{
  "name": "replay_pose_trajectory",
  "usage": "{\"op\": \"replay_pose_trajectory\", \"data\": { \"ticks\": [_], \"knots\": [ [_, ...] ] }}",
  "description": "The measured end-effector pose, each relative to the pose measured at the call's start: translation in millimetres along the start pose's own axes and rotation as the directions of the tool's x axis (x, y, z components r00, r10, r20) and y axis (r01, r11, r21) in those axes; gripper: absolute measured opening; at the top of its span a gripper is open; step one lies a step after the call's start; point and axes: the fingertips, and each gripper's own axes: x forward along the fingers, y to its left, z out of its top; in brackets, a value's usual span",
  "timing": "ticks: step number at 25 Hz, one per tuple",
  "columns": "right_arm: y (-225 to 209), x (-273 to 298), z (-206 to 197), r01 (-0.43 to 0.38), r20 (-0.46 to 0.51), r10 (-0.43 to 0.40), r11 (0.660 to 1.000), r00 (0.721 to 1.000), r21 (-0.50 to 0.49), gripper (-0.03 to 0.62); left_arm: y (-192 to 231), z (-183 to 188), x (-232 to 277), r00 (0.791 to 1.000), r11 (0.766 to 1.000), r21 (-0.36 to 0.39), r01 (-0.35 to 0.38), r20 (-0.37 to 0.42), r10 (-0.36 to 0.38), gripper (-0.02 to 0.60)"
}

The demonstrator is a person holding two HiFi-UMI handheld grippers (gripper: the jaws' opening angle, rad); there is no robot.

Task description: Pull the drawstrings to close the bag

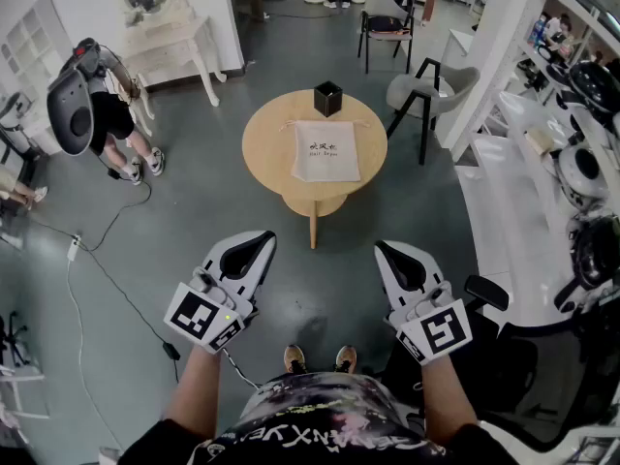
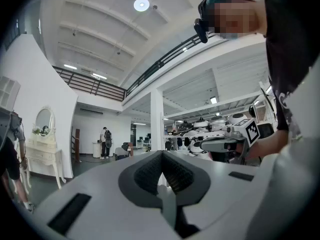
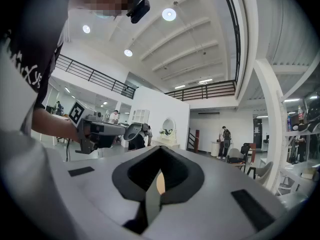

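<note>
Grey concrete floor spread between us and the small round tabletop (image 1: pixel 263 153), which stood well ahead of our feet. We carried the left gripper (image 1: pixel 262 240) and the right gripper (image 1: pixel 384 251) level at waist height, side by side and aimed toward the tabletop. Each had its jaws pressed together on nothing, as its own view showed. We judged this a ready carry: we stood too far off to reach anything, so nothing needed pinching yet.

The bag (image 1: pixel 325 150) lay flat in the middle of the tabletop, just in front of a black box (image 1: pixel 327 98). Its mouth pointed away from us, toward the box, with the drawstrings (image 1: pixel 359 122) trailing out at the two far corners. Its long axis therefore ran from us toward the box. Lying that way, we reckoned, it offered one cord to each gripper for an outward pull.
</note>
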Motion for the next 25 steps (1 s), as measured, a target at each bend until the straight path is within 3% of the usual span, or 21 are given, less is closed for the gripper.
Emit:
{"op": "replay_pose_trajectory", "data": {
  "ticks": [25],
  "knots": [
    [-10,3,-4,0.026,0.003,-0.026,1.000,1.000,0.011,0.003,1,-7,11,1.000,1.000,0.013,0.002,-0.012,-0.002,0.011]
  ]
}}
